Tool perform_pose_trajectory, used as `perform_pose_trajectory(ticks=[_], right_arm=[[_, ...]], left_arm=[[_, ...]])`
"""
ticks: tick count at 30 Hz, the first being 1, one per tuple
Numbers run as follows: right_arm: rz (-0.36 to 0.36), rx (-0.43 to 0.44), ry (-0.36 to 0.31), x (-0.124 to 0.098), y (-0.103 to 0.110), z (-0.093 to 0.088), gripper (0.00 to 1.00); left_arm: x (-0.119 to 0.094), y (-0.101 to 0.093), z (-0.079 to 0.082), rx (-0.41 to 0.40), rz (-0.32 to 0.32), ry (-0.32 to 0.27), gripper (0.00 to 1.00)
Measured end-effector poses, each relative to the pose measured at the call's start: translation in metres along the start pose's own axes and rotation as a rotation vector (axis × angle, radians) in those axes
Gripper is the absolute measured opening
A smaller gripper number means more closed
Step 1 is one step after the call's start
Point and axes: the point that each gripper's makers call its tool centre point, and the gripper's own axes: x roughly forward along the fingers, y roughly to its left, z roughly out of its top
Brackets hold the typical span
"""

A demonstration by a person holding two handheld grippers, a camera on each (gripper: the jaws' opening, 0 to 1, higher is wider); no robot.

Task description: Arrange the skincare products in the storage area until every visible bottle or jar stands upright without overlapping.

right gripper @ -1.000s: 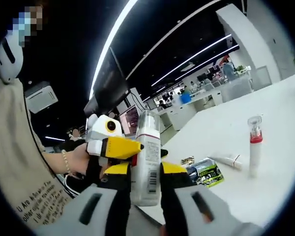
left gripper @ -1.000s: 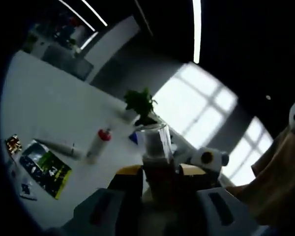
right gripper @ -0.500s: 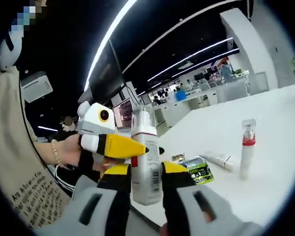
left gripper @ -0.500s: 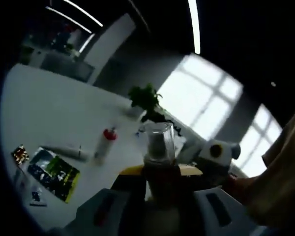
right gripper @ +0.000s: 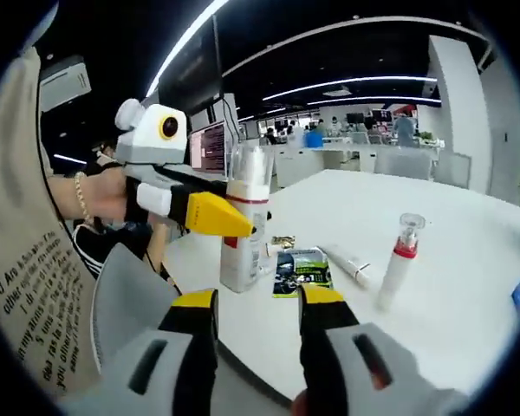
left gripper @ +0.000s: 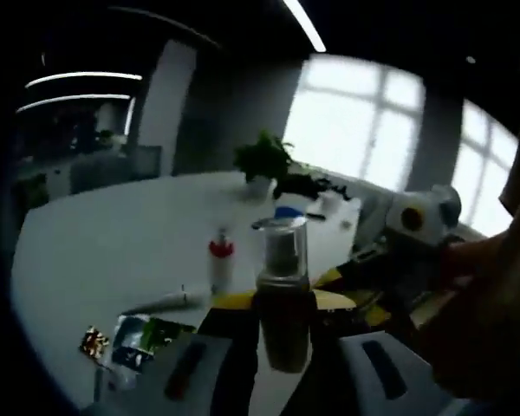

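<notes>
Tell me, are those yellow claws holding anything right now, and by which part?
The left gripper clamps the white pump bottle around its upper body, just under the clear cap. The right gripper is open and holds nothing.

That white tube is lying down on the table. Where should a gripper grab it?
Probably around the middle of the white tube, coming down from above with the jaws across its narrow width. It lies flat on the table, so only its long sides are free.
</notes>
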Motion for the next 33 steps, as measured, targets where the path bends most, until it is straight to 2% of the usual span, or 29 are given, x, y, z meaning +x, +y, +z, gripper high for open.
perform_pose_trajectory(ticks=[2,6,7,8,10,11,13,17,22,26,30,33], right_arm=[[-0.002,0.007,-0.022,-0.003,-0.004,0.009,0.37],[0.046,0.111,-0.147,0.0,0.003,0.042,0.39],[0.06,0.093,-0.129,0.0,0.005,0.042,0.39],[0.043,0.095,-0.124,0.002,0.003,0.041,0.38],[0.041,0.112,-0.144,0.004,0.002,0.042,0.38],[0.049,0.149,-0.163,0.004,0.002,0.045,0.38],[0.041,0.152,-0.169,0.002,-0.001,0.045,0.39],[0.048,0.162,-0.185,0.001,-0.002,0.05,0.38],[0.052,0.198,-0.23,0.004,-0.005,0.06,0.37],[0.047,0.199,-0.246,0.007,-0.005,0.063,0.33],[0.017,0.17,-0.239,0.009,-0.009,0.06,0.23],[0.0,0.146,-0.223,0.01,-0.01,0.056,0.22]], left_arm=[[0.004,-0.003,-0.002,0.035,-0.008,0.012,0.18],[0.011,-0.007,-0.006,0.089,-0.02,0.024,0.18],[0.011,-0.004,-0.005,0.099,-0.006,0.021,0.18],[0.011,0.0,-0.004,0.102,0.005,0.017,0.18],[0.009,0.004,-0.003,0.096,-0.006,0.016,0.18],[0.009,0.005,-0.003,0.096,-0.008,0.013,0.18],[0.009,0.005,-0.004,0.12,-0.007,0.021,0.18],[0.01,0.005,-0.007,0.128,-0.015,0.03,0.18],[0.015,-0.006,-0.011,0.148,-0.058,0.03,0.18],[0.02,-0.012,-0.012,0.155,-0.084,0.025,0.18],[0.023,-0.012,-0.014,0.152,-0.092,0.033,0.18],[0.026,-0.011,-0.018,0.149,-0.097,0.04,0.18]])
